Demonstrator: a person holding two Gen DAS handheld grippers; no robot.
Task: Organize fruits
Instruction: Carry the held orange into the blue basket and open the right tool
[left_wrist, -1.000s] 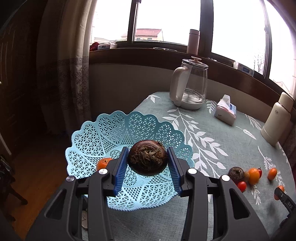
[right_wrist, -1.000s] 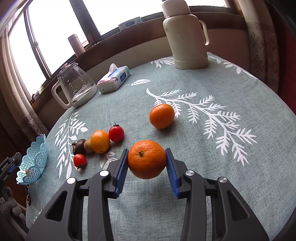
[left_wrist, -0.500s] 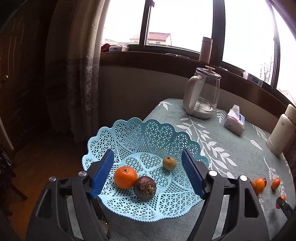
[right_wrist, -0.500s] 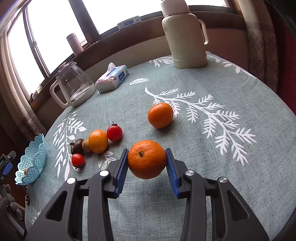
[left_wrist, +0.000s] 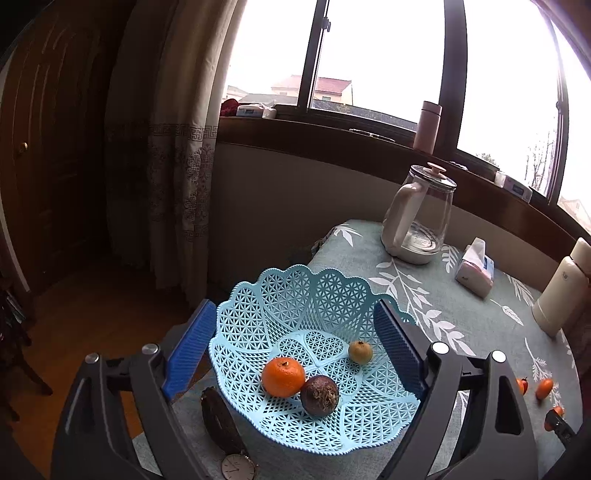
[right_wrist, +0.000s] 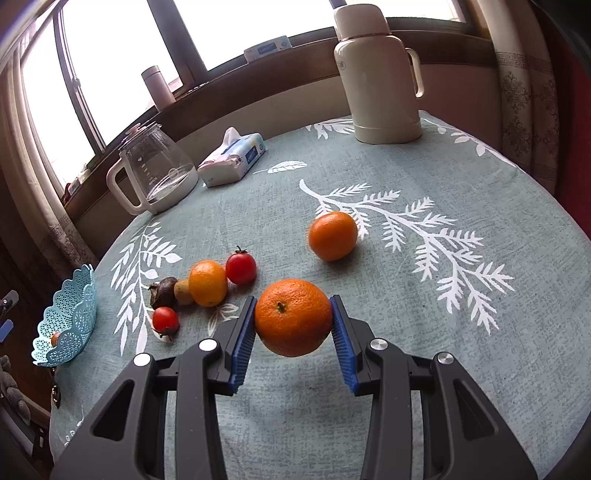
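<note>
Orange mandarin (right_wrist: 293, 317) pinched in my right tongs (right_wrist: 293, 332) could slip before the basket (left_wrist: 295, 291), where my left tongs (left_wrist: 295, 354) gape empty.

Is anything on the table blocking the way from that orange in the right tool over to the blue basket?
A cluster of small fruits lies on the tablecloth between the held orange in the right tool and the blue basket. The orange looks lifted clear of the cloth, so it could probably pass over them.
</note>
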